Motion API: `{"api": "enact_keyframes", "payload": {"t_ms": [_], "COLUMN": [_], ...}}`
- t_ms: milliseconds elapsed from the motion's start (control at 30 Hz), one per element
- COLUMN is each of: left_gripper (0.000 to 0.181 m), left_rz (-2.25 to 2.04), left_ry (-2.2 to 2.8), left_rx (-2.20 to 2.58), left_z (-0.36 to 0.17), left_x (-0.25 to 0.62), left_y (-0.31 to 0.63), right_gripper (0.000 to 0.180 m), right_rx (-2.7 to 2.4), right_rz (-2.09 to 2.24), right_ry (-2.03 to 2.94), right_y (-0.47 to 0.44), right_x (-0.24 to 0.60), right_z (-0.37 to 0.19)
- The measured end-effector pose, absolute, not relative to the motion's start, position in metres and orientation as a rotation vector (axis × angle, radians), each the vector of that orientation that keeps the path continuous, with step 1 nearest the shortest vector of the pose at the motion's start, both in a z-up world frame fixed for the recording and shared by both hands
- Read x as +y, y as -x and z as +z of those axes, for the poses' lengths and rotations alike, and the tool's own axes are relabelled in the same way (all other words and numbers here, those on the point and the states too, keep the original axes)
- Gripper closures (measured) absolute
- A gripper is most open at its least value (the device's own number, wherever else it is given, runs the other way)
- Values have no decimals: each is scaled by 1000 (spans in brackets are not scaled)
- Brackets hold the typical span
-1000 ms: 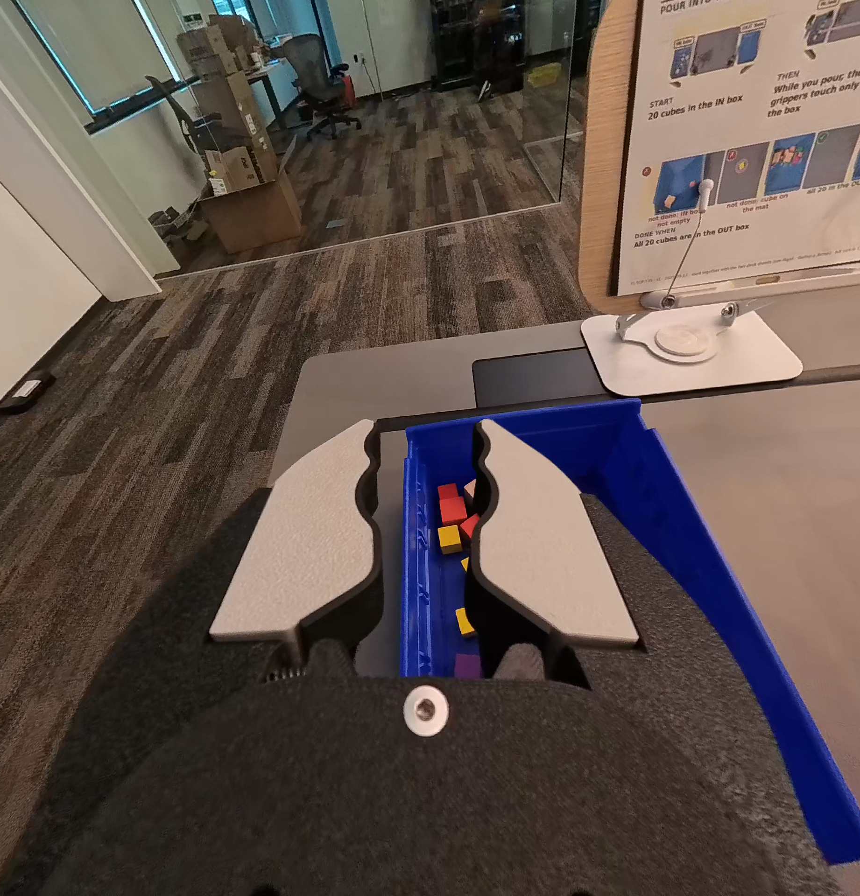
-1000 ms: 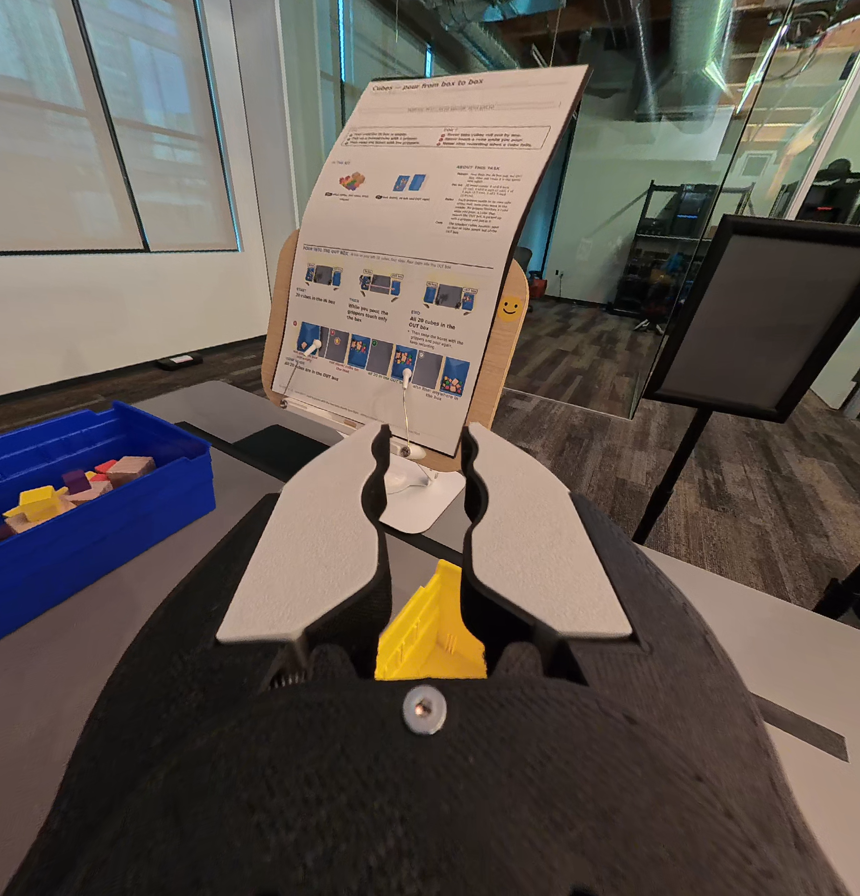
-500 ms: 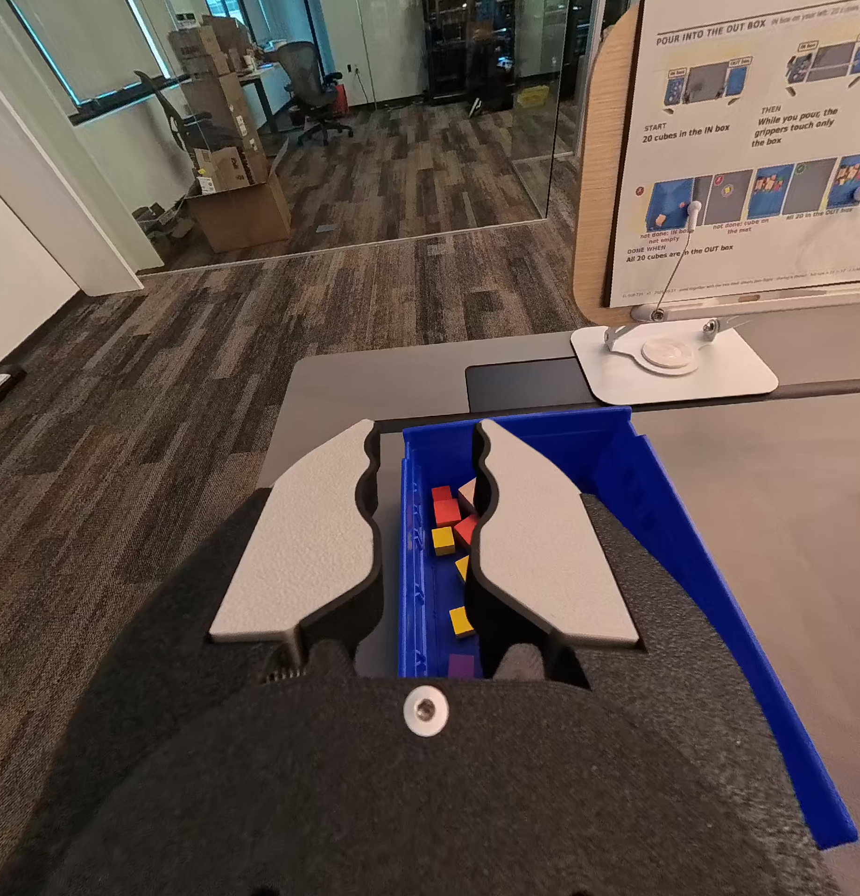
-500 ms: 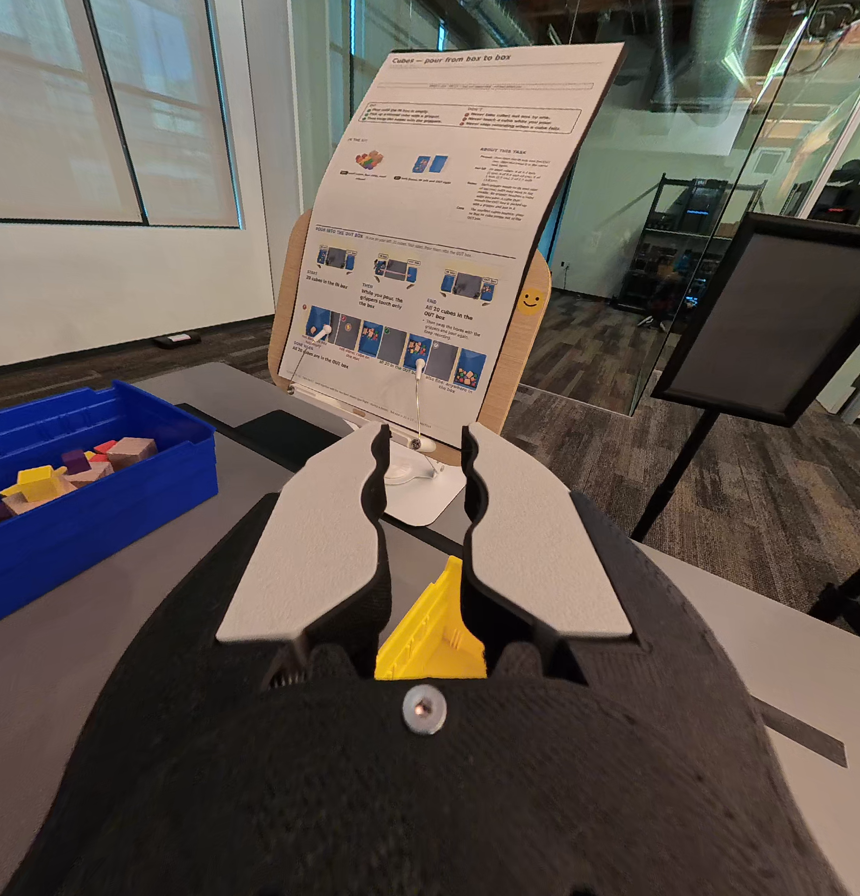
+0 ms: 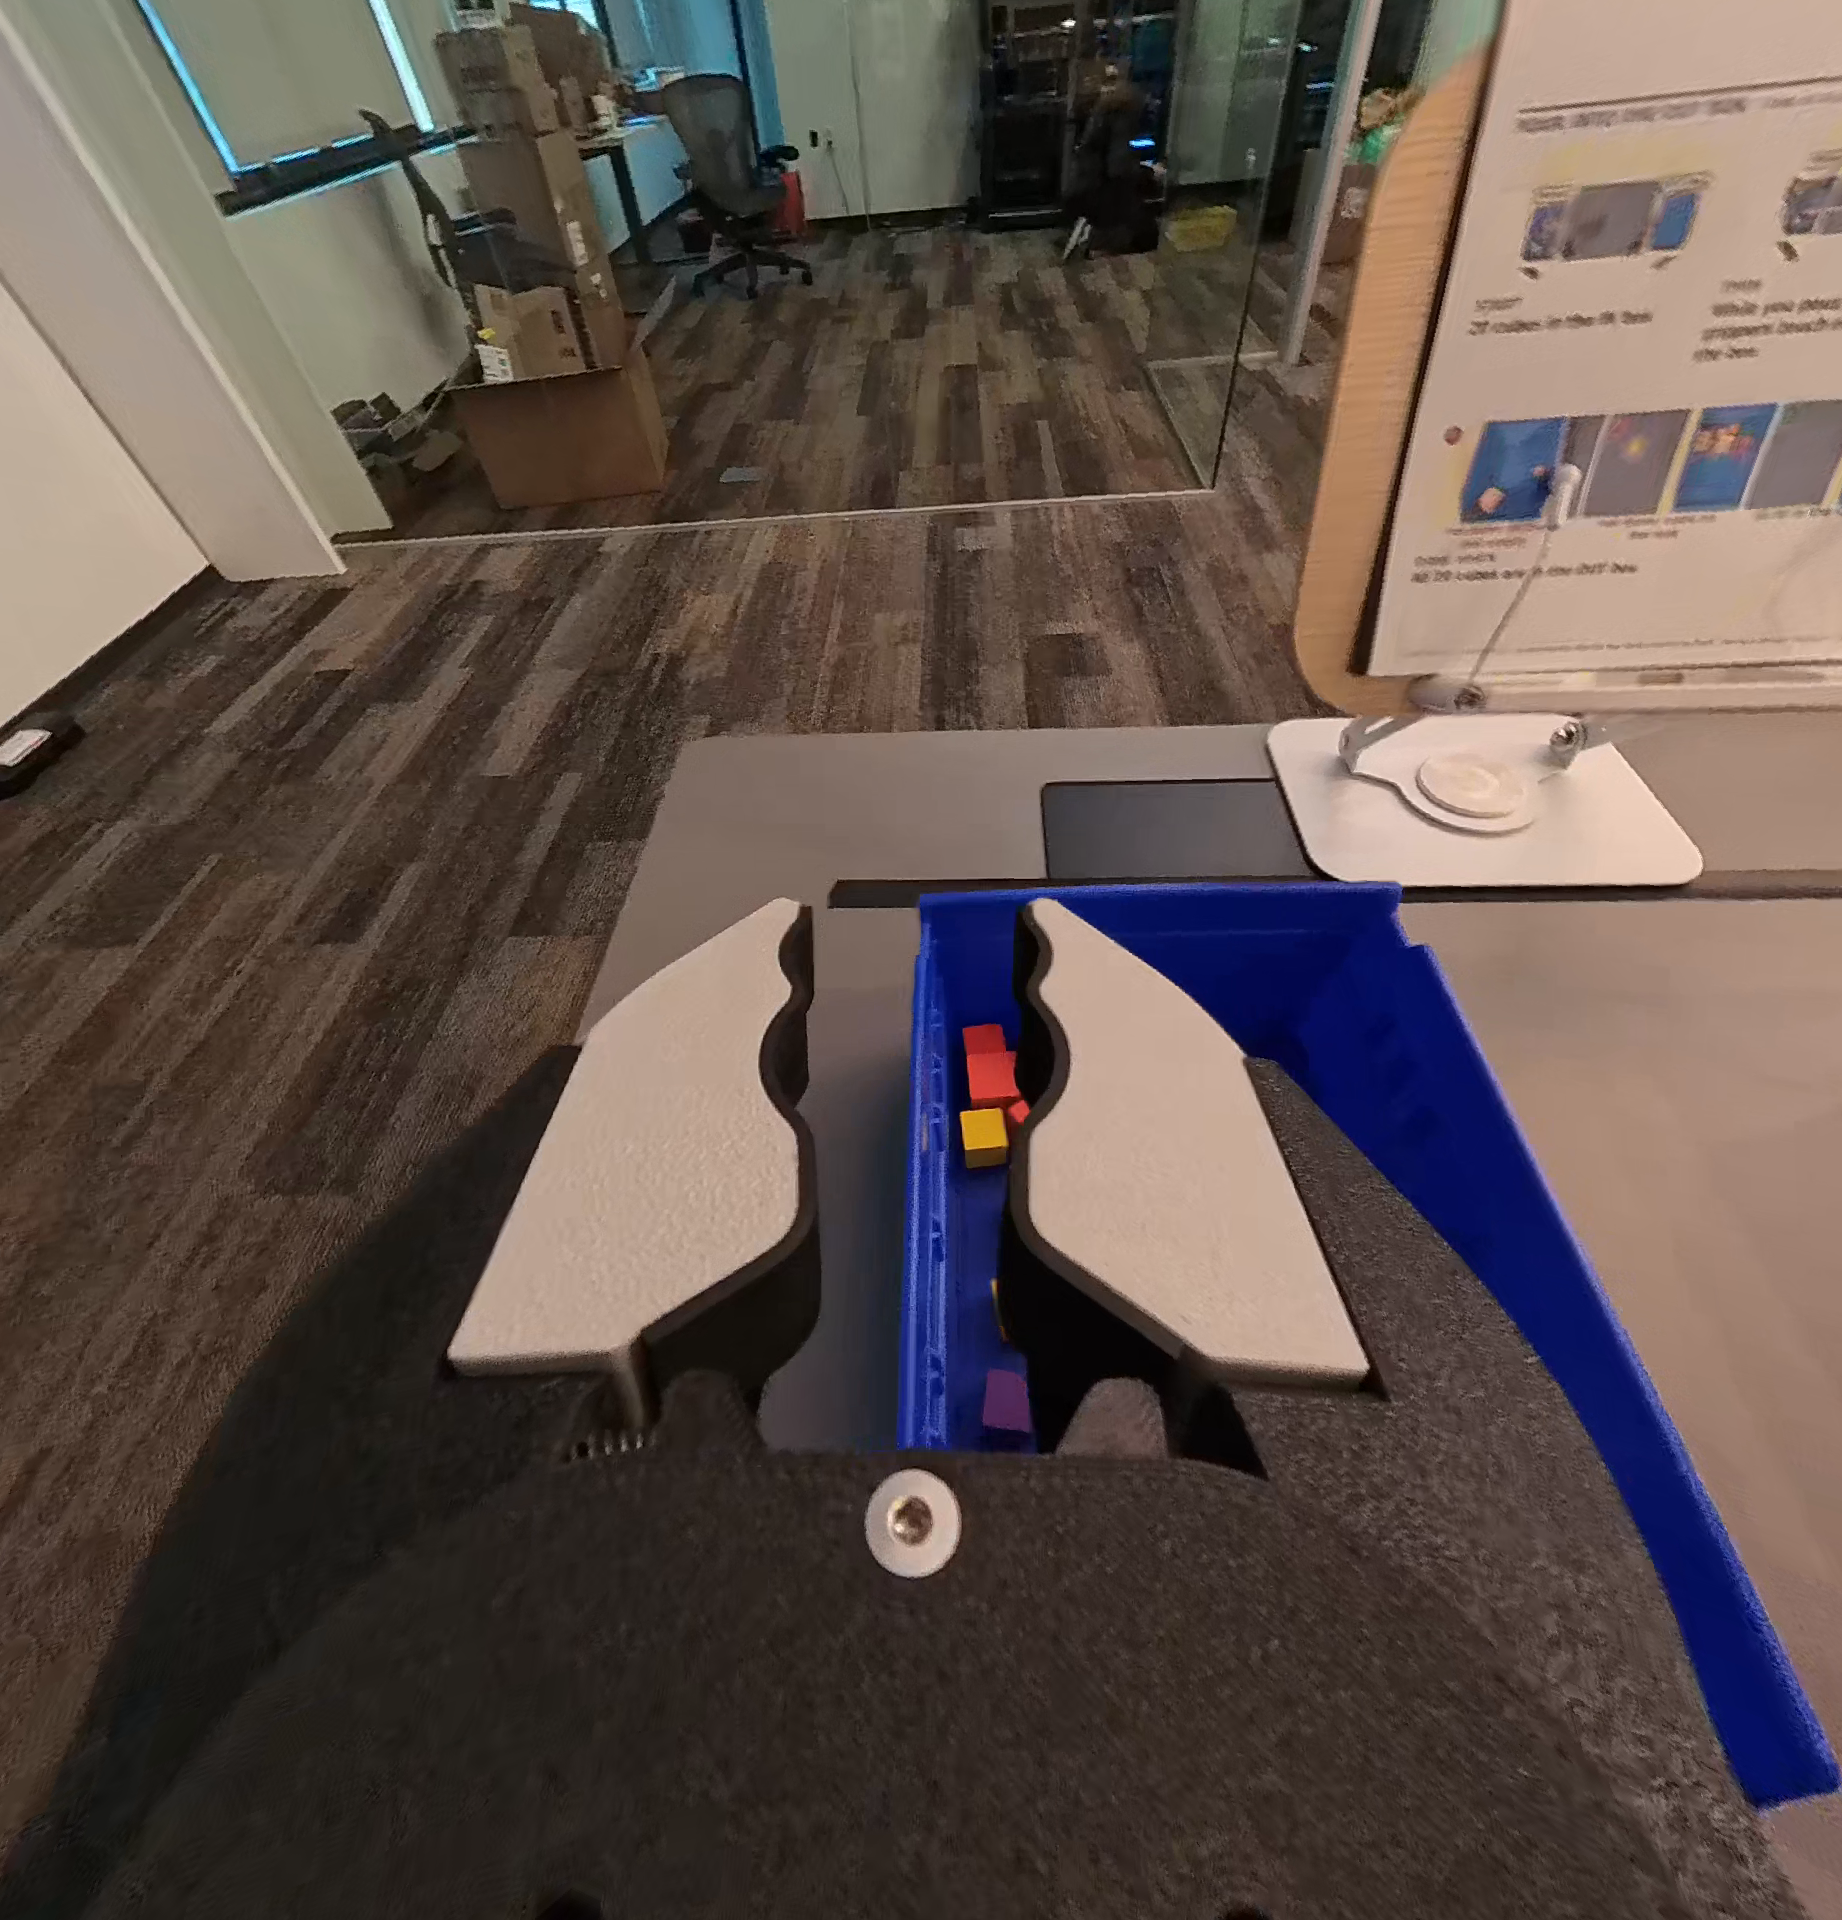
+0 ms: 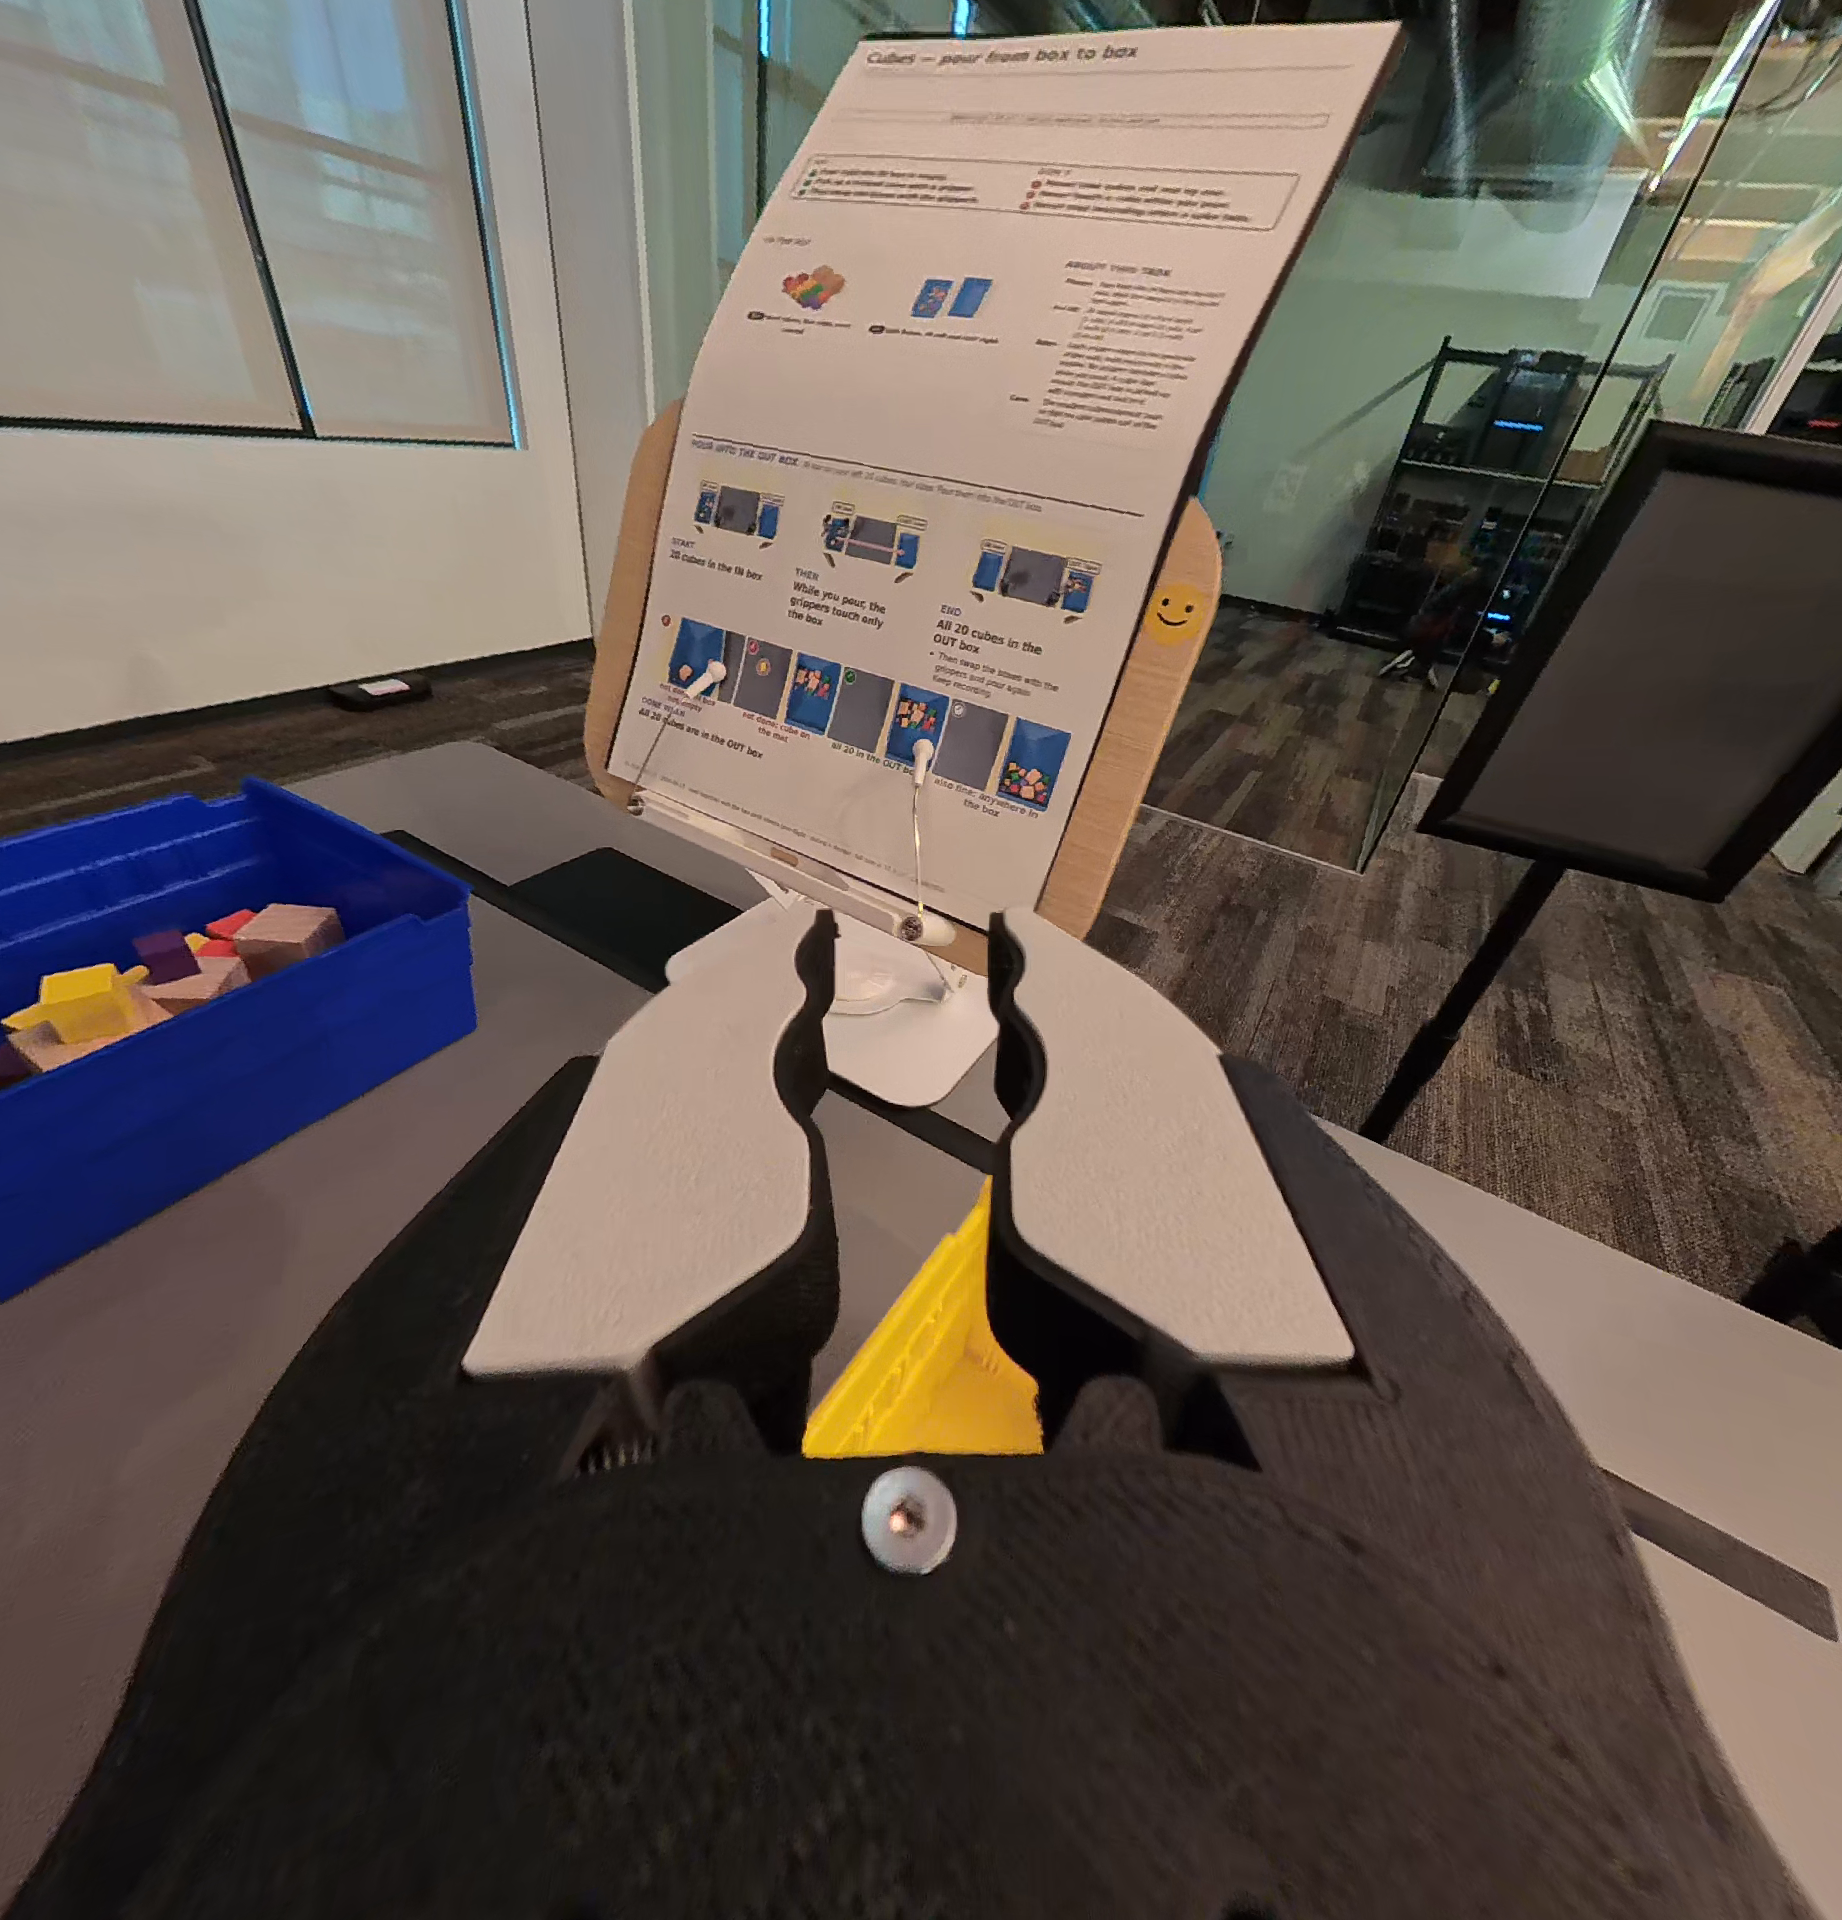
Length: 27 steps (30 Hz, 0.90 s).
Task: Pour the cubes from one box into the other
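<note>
A blue box (image 5: pixel 1468 1195) sits on the grey table with several coloured cubes (image 5: pixel 984 1132) inside. My left gripper (image 5: pixel 912 914) straddles its left wall, one finger outside and one inside, shut on that wall. In the right wrist view the blue box (image 6: pixel 221 1091) is at the left, with its cubes (image 6: pixel 283 935) piled inside. My right gripper (image 6: pixel 906 925) is shut on the ribbed wall of a yellow box (image 6: pixel 927 1361), most of which is hidden under the gripper. The yellow box is to the right of the blue one.
An instruction sheet on a wooden stand (image 6: pixel 948 468) rises at the table's back, on a white base (image 5: pixel 1468 810) beside a dark pad (image 5: pixel 1156 831). A black sign frame on a pole (image 6: pixel 1727 665) stands off the table to the right. The table's left edge drops to carpet.
Both grips look unchanged. The right wrist view has moved closer to the instruction stand, which looms larger. The left wrist view has shifted only slightly, with the blue box still between its fingers.
</note>
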State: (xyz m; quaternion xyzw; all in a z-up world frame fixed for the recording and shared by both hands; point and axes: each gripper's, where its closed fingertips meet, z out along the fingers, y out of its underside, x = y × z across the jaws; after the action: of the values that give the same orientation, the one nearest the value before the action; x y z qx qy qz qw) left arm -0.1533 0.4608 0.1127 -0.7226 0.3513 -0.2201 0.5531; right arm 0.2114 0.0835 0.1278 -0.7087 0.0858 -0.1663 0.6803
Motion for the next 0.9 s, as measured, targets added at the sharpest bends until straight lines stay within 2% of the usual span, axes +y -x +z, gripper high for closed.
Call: {"api": "enact_keyframes", "payload": {"t_ms": [533, 900], "left_gripper": [144, 144], "left_rz": [-681, -784], "left_ry": [1697, 1760], "left_rx": [682, 622], "left_z": [121, 103], "left_x": [474, 492], "left_y": [194, 222], "right_gripper": [151, 151], "right_rx": [26, 88], "right_rz": [-304, -271], "right_ry": [1594, 1603], "right_y": [-129, -112], "right_x": [126, 148], "right_z": [149, 156]}}
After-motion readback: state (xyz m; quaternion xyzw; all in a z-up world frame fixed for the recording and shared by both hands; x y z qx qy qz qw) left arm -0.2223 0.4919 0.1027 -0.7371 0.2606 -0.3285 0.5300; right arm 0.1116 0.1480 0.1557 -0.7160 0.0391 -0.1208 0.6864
